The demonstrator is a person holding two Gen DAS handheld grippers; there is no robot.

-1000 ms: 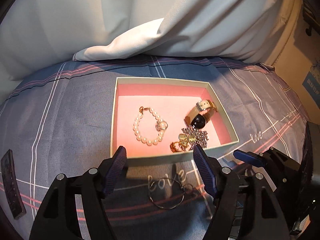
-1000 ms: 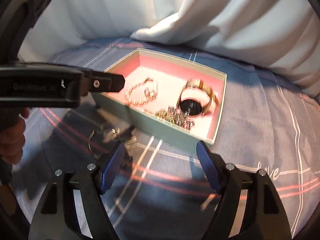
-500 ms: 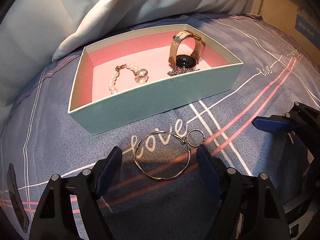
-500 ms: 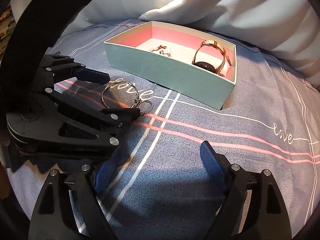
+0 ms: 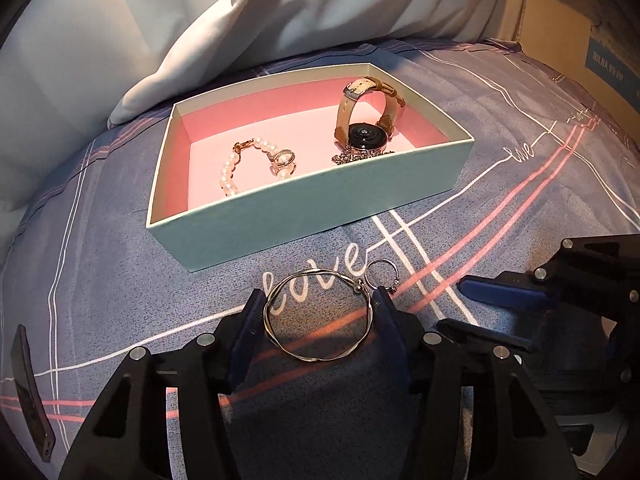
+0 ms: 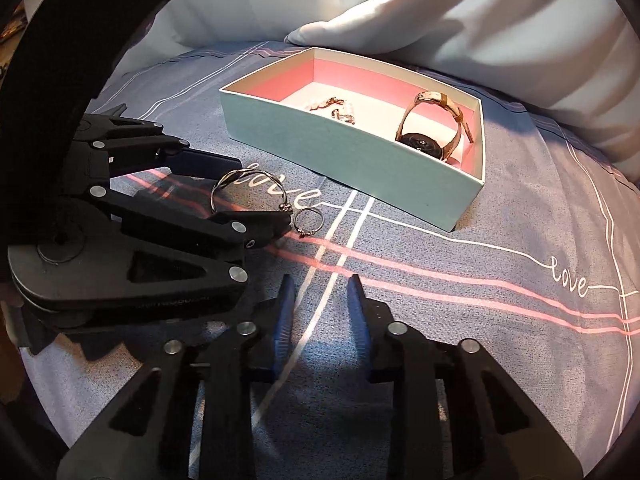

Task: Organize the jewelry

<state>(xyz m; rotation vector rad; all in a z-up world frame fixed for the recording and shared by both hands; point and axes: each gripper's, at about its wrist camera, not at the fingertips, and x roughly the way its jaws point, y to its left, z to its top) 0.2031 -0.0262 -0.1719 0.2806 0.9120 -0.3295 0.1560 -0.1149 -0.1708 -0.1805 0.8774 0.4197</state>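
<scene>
A twisted silver bangle (image 5: 280, 344) with a small ring (image 5: 382, 272) hooked to it lies on the blue-grey sheet, in front of the mint box (image 5: 320, 208). My left gripper (image 5: 316, 304) straddles the bangle, jaws closing, and both pads touch its sides. The right wrist view shows the bangle (image 6: 224, 184) tilted up between the left gripper's (image 6: 248, 192) fingers. Inside the pink-lined box lie a pearl bracelet (image 5: 230, 176), a tan-strapped watch (image 5: 366, 132) and a chain (image 5: 352, 156). My right gripper (image 6: 320, 288) hovers over the sheet to the right, jaws closing to a narrow gap with nothing between them.
White bedding (image 5: 240, 20) is bunched up behind the box. A cardboard carton (image 5: 580, 40) stands at the far right. A dark flat object (image 5: 28, 392) lies at the left edge of the sheet. The right gripper (image 5: 464, 304) sits close beside the left one.
The left gripper sank toward the sheet and its jaws narrowed onto the bangle. The right gripper's jaws went from wide apart to a narrow gap.
</scene>
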